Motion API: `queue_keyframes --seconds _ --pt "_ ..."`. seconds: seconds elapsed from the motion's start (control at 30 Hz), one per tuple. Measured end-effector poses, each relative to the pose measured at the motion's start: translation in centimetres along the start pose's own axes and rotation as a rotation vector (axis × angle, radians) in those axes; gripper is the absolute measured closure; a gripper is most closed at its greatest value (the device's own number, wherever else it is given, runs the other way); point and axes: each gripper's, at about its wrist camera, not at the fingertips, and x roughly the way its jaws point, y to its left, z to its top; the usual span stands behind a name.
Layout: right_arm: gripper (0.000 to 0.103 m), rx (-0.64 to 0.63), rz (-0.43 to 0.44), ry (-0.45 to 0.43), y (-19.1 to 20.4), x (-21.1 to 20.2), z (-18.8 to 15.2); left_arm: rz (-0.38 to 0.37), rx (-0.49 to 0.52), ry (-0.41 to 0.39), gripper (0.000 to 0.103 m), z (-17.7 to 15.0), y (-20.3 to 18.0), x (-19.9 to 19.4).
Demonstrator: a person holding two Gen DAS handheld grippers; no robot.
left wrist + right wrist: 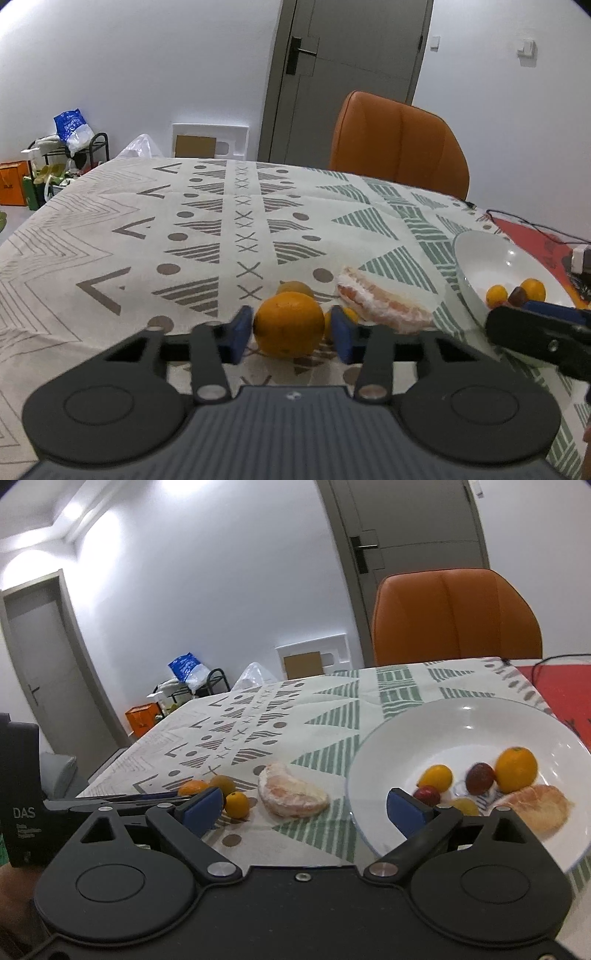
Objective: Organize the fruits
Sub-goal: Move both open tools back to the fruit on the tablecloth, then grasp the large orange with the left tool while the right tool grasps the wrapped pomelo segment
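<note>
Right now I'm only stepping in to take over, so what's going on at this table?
A person with a gripper in each hand is sorting fruit into the white bowl. The left gripper is open around a large orange on the tablecloth, not yet clamped. The right gripper is open and empty beside the bowl, which already holds several fruits. A peeled pomelo segment and a few small oranges remain outside.

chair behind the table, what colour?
Orange, padded leather-look chair; clearest in the right wrist view.
</note>
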Motion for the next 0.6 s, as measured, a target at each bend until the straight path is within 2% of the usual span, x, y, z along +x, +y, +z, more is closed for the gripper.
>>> queue_keyframes --seconds 0.07,0.2,0.37,0.43,0.5,0.6 --pt "0.008 -0.011 0.007 0.005 0.2 0.5 0.2 -0.007 -0.005 0.0 0.063 0.1 0.2 0.0" --pt "0.017 -0.035 0.017 0.027 0.7 1.7 0.6 -0.021 -0.025 -0.003 0.064 0.1 0.7 -0.1" --pt "0.02 -0.078 0.0 0.044 1.3 2.9 0.8 -0.038 -0.062 -0.013 0.064 0.0 1.5 -0.2" --pt "0.023 -0.092 -0.008 0.047 1.4 3.3 1.0 -0.049 -0.074 -0.017 0.064 0.0 1.9 -0.2" --pt "0.03 -0.103 -0.006 0.047 1.6 3.5 1.3 -0.056 -0.083 -0.022 0.064 0.1 2.2 -0.3" --pt "0.033 -0.108 0.011 0.062 1.9 4.0 1.8 -0.058 -0.103 -0.032 0.064 0.2 2.8 -0.5"
